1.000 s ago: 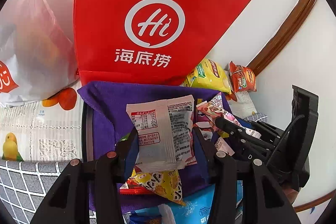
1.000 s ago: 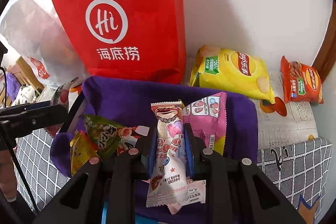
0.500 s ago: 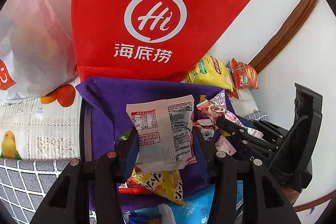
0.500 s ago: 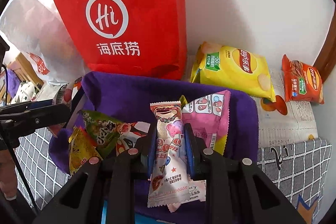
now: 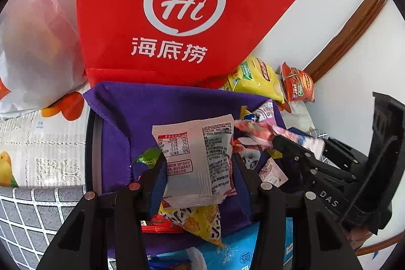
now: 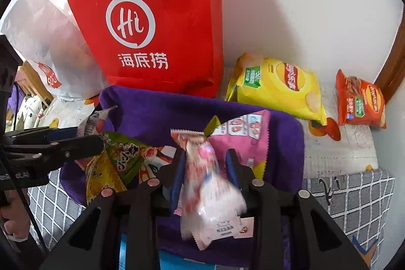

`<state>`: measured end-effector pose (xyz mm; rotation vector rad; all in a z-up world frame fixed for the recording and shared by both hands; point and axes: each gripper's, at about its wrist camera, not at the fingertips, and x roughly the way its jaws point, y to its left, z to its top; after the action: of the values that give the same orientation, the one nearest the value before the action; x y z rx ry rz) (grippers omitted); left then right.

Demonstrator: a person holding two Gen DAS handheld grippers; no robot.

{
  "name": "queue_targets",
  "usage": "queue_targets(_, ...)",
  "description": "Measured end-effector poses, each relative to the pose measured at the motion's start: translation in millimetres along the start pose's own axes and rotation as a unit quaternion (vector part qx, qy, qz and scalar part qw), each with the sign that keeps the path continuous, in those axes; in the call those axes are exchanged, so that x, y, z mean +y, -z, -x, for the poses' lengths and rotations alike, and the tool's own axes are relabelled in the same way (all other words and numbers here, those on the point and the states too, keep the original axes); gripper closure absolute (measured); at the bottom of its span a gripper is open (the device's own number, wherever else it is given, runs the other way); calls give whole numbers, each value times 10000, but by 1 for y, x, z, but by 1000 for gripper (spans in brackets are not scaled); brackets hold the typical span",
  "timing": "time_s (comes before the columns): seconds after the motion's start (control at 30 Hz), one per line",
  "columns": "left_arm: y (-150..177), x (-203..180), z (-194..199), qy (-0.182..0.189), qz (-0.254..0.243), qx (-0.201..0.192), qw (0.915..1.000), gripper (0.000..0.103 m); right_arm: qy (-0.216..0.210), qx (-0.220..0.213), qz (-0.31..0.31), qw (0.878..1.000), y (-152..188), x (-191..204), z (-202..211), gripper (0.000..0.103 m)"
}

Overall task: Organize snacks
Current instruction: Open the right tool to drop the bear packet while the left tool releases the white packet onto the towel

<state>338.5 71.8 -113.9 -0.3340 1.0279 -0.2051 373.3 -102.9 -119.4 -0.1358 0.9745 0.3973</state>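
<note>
Right tool [image 6: 205, 168] just opening — pink candy packet [image 6: 208, 184] dropping free into purple bin [image 6: 286, 143]. Left tool [image 5: 200, 168] clenched on white sachet [image 5: 195, 156] — release it next.

A red paper bag [image 5: 187, 17] with a white "Hi" logo fills the upper centre, leaning against the white wall [image 6: 303, 4]. A translucent white plastic bag [image 5: 33, 49] sits at the left edge, and brown wooden trim [image 5: 354, 27] crosses the upper right.

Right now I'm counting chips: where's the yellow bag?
Right wrist view, upper right: the yellow chip bag lies against the wall, between the red tote and the orange packet.
</note>
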Motion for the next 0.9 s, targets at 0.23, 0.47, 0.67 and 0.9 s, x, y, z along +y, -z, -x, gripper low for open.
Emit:
queue_targets(0.23,2,-4,-9,-9,-11,106,9999,56,74,-87,125,9999,0,3,10,62)
queue_targets(0.47,2,-6,-16,12,-10,220,9998,55,102,-235,55,9997,-2,-2,22,58)
queue_targets(0.67,2,-7,-18,23,-30,247,9997,55,98,-316,-59,9994,-4,-7,28,57)
queue_targets(0.9,2,-2,-14,72,25,226,9997,54,131,-351,-1,9993,-3,-5,31,57)
